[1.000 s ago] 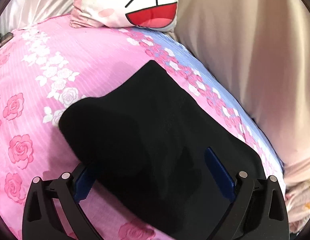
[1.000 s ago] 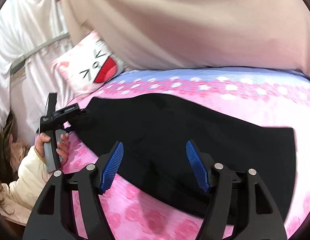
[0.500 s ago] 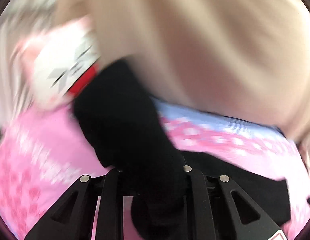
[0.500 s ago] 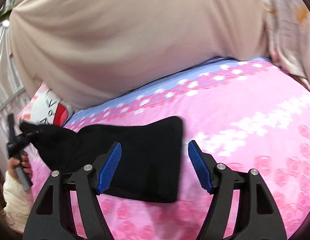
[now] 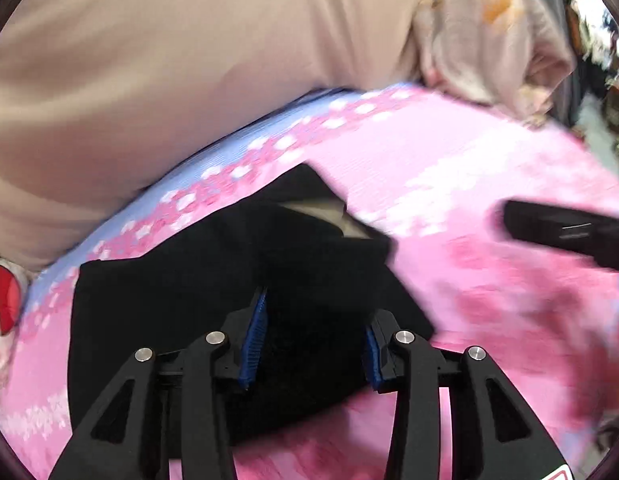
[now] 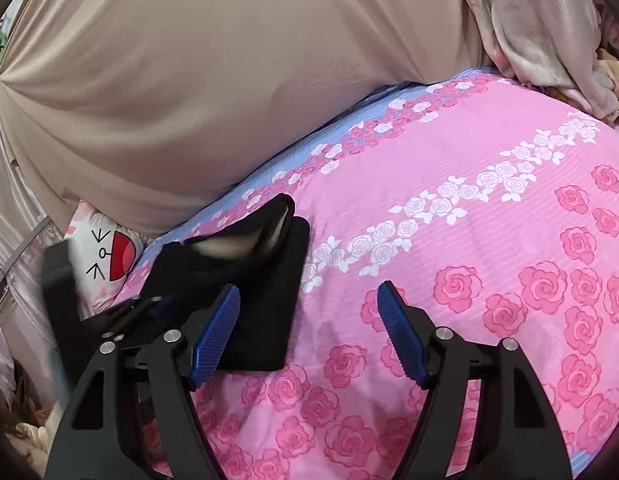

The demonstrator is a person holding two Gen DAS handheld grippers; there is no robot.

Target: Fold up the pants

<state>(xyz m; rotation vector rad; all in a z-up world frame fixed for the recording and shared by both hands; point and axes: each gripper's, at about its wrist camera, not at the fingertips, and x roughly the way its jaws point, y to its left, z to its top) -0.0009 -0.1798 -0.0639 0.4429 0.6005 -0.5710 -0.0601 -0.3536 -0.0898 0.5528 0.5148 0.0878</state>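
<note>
Pants point(image 5: 197, 320) lie folded on the pink rose bedspread point(image 6: 489, 240). Low over them, the left gripper point(image 5: 313, 332) has its fingers parted, grasping nothing. Further right, the right gripper point(image 6: 309, 328) hovers spread wide over bare bedspread.

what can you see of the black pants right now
The black pants look like soft, matte fabric, folded over into a compact, roughly rectangular stack lying flat on the pink rose-print bedsheet, near its blue edge. At the top, a pale inner lining shows in an opening. The left gripper hovers open over them; whether it touches is unclear. The right gripper is open beside them.
</note>
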